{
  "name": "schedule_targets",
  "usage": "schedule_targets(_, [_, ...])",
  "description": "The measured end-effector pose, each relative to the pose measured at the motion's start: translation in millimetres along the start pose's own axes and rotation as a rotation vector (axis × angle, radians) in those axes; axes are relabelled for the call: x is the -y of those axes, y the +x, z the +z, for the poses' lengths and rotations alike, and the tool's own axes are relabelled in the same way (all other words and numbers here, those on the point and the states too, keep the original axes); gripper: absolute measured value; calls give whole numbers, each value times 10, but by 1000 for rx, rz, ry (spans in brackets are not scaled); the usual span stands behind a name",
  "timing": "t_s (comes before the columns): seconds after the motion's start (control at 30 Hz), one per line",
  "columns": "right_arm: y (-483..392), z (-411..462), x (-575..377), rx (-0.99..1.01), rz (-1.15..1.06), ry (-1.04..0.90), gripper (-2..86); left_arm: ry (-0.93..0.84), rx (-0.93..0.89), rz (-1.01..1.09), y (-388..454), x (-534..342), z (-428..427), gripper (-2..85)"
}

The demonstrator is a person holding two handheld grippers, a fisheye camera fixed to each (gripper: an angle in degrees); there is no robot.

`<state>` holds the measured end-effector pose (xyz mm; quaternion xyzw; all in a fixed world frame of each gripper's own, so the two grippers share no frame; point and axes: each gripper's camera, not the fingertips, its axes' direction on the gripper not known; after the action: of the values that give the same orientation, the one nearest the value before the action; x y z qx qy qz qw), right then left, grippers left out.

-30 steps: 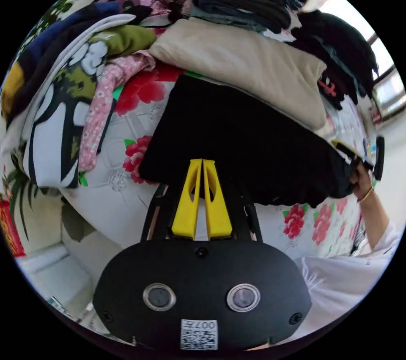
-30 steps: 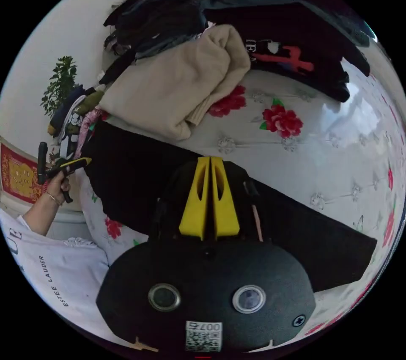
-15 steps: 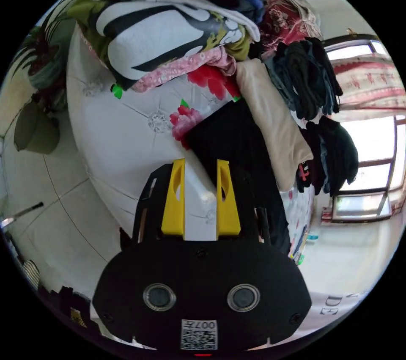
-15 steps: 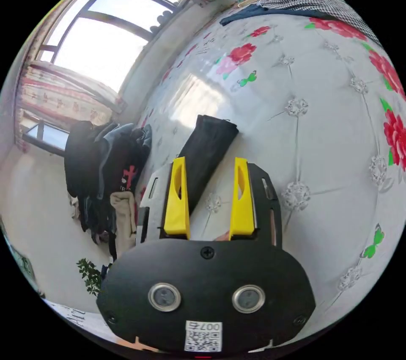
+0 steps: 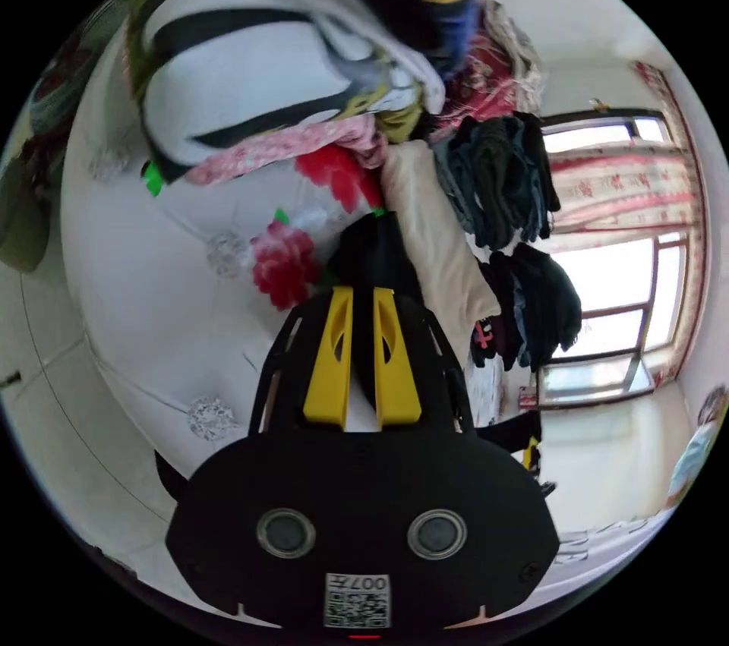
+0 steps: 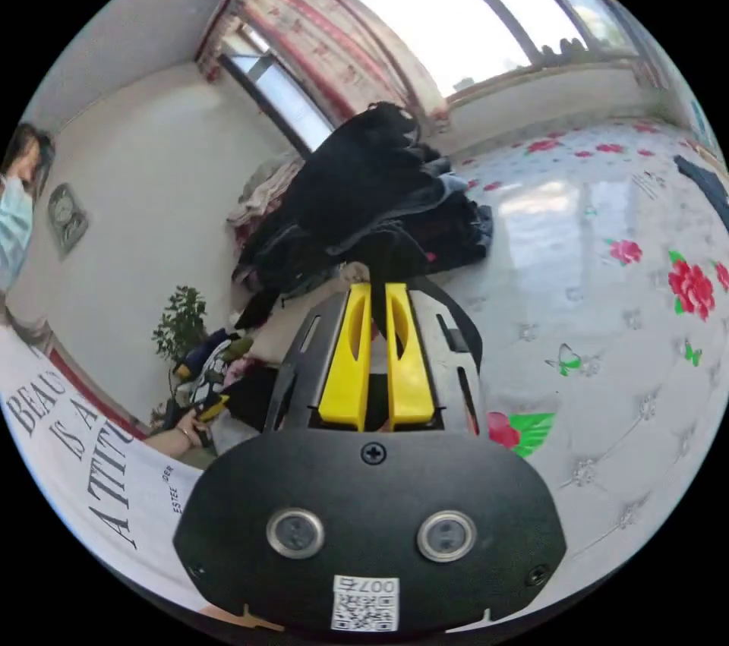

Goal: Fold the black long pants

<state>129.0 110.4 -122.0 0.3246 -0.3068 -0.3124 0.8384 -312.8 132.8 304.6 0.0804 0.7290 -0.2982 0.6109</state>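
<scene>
The left gripper [image 5: 362, 297] has its yellow jaws drawn nearly together on a ridge of black cloth, evidently one end of the black long pants [image 5: 376, 255], which lie on the flowered bed [image 5: 152, 282] just in front of a beige folded garment [image 5: 429, 244]. The right gripper [image 6: 377, 293] likewise has its jaws almost pressed together with dark cloth rising between them, probably the pants' other end, though it blends into the dark clothes pile [image 6: 364, 190] behind.

Judging from this, a fold is in hand: both ends look pinched, ready to be carried over. The next move calls for lifting evenly and laying edge on edge.

The left gripper view shows the mixed heap of patterned clothes [image 5: 266, 69]; the right gripper view shows the window [image 6: 471, 16] and the person's printed shirt [image 6: 68, 449].
</scene>
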Motion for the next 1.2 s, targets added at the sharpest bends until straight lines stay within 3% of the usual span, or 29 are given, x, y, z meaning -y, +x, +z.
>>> schedule_targets(0.13, [-976, 1030, -466, 126, -192, -264, 44, 13, -63, 196, 450, -57, -133, 46])
schedule_targets(0.2, [-1254, 1794, -941, 190, -219, -593, 59, 9, -94, 277, 668, -100, -148, 46])
schedule_targets(0.27, [-1348, 1934, -1149, 146, -240, -660, 60, -1, -102, 385, 934, -170, -155, 46])
schedule_targets(0.37, [-1294, 1626, -1098, 88, -276, -573, 61, -37, -98, 602, 1421, -338, -121, 46])
schedule_targets(0.5, [-677, 1098, -912, -9, -102, -483, 65, -181, -190, 931, 2213, -781, 212, 47])
schedule_targets(0.57, [-354, 867, -903, -69, 4, -431, 68, -302, -260, 1095, 2567, -1108, 501, 51])
schedule_targets(0.63, [-31, 655, -946, -107, 122, -382, 70, -569, -410, 1209, 2829, -1617, 1044, 66])
schedule_targets(0.73, [465, 381, -1077, -119, 320, -310, 77, -769, -338, 1137, 2736, -2068, 1637, 80])
schedule_targets(0.87, [887, 227, -1198, -84, 444, -263, 84, -726, -278, 1004, 2397, -1953, 1621, 79])
schedule_targets(1.0, [1158, 469, -1204, -21, 465, -335, 89, -613, -88, 824, 1876, -1419, 1446, 95])
schedule_targets(1.2, [1105, 1011, -1129, -55, 392, -485, 80, -718, -19, 668, 1510, -1301, 1807, 126])
